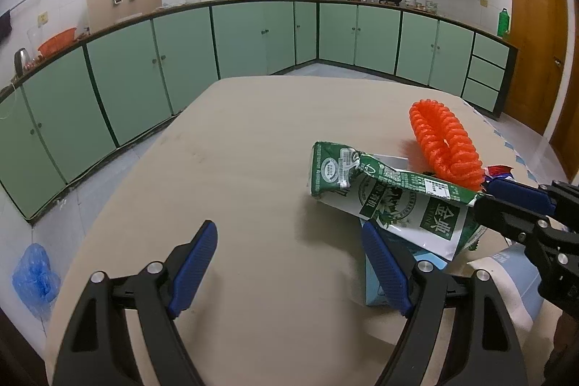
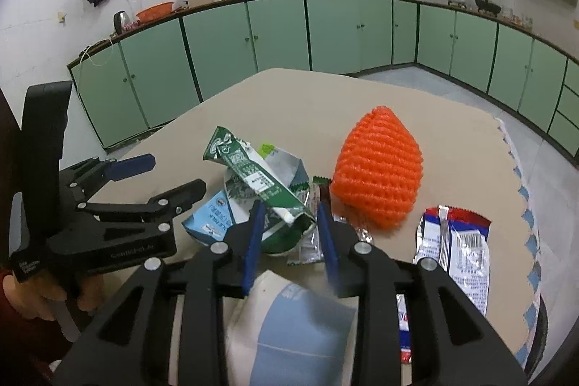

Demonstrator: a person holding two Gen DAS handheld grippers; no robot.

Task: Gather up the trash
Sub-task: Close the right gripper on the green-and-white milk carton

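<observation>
We have our right gripper [image 2: 289, 227] half closed around the crushed green milk carton [image 2: 260, 183], which lies in the trash pile toward the right edge of the table [image 2: 289, 104]; its blue pads flank the carton's crumpled end, and from this angle we cannot be sure they press on it. Our left gripper [image 1: 289, 266] hangs wide open over bare tabletop with nothing in it, its right finger just beside the flattened blue carton [image 2: 213, 216]. The orange foam net [image 2: 376, 169] sits just behind the pile and the silver wrapper [image 2: 456, 245] nearer the right edge. To do this well, we should close squarely on the carton's thick folded end, keep the thin wrapper beneath out of the jaws, and lift straight up so the net stays put
</observation>
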